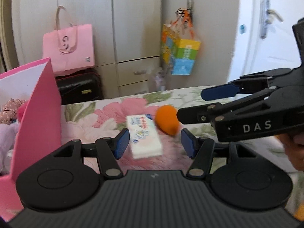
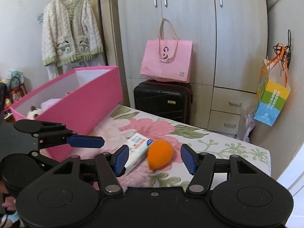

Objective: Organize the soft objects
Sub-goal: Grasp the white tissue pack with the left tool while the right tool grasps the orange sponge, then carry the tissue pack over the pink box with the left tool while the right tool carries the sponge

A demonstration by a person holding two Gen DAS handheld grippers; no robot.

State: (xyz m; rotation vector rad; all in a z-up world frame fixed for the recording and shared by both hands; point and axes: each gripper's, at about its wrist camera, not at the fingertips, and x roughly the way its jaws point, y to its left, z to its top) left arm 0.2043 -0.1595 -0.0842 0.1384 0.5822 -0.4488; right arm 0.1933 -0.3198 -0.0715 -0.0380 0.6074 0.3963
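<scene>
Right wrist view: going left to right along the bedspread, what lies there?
Pink box → tissue pack → orange sponge, which touches the pack's right end. Both small items sit ahead of the open right gripper.

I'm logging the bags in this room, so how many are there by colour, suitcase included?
Pale pink paper bag on the suitcase: 1
Multicoloured gift bag hanging on the wardrobe: 1
Black suitcase: 1
Total: 3
</scene>
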